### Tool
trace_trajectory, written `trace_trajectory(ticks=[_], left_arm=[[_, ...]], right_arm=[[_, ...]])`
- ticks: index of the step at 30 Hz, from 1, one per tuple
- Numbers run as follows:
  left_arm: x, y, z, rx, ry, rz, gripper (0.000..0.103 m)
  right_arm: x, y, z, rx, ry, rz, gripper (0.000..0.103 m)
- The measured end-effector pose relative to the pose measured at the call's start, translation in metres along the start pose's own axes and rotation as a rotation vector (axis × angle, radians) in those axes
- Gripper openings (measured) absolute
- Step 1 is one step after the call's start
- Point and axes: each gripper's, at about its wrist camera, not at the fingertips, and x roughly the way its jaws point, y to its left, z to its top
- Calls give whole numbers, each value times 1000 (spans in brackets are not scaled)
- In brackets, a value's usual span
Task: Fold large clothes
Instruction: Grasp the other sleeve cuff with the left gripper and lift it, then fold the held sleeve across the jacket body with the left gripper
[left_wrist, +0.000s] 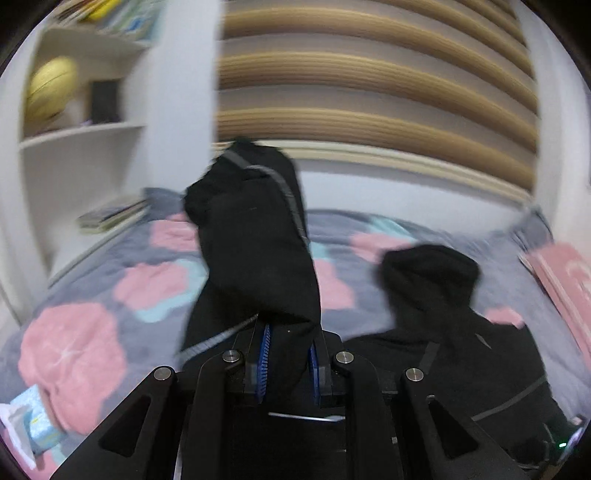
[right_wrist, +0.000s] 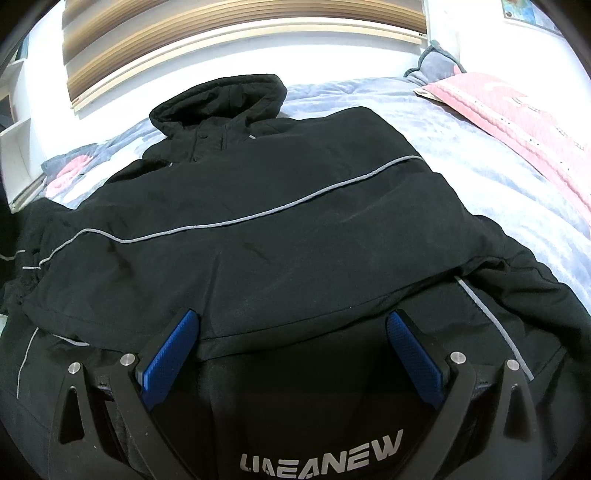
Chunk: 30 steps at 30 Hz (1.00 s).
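Left gripper (left_wrist: 288, 350) clamped on one black sleeve (left_wrist: 255, 236), right gripper (right_wrist: 291, 332) wide open — over one jacket (right_wrist: 258, 221).

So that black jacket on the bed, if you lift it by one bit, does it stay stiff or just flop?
Probably floppy: the sleeve pinched in the left gripper sags and bunches in folds. The black jacket looks padded and large, so likely bulky, dragging when pulled. Its smooth shell may slide over the bedspread. The right gripper is open over it.
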Motion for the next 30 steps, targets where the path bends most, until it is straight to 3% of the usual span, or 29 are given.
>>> trace_trajectory(ticks=[3, 8, 10, 12, 13, 15, 17, 19, 22, 26, 30], left_arm=[[8, -68, -14, 33, 48, -152, 17], [29, -179, -77, 164, 172, -373, 17], [50, -212, -105, 191, 285, -474, 20], [73, -229, -133, 182, 403, -525, 22], [86, -235, -147, 172, 461, -549, 23], [94, -235, -167, 155, 478, -587, 25], [95, -225, -165, 108, 475, -671, 38], [99, -216, -165, 41, 503, -782, 61], [99, -215, -165, -3, 531, -881, 65], [92, -213, -161, 5, 557, -916, 65], [77, -201, -147, 5, 618, -912, 66]], right_arm=[[0, 0, 0, 7, -1, 5, 102], [0, -2, 0, 17, -6, 15, 102], [0, -3, 1, 22, -8, 21, 102], [0, -4, 1, 28, -9, 27, 102], [0, -4, 1, 31, -10, 31, 102], [-1, -5, 0, 38, -11, 38, 102], [-1, -7, 1, 45, -14, 44, 102], [-3, -9, 0, 57, -19, 53, 102], [-7, -14, -2, 85, -38, 70, 102], [-9, -19, -3, 108, -48, 88, 102], [-4, -15, -1, 84, 1, 60, 102]])
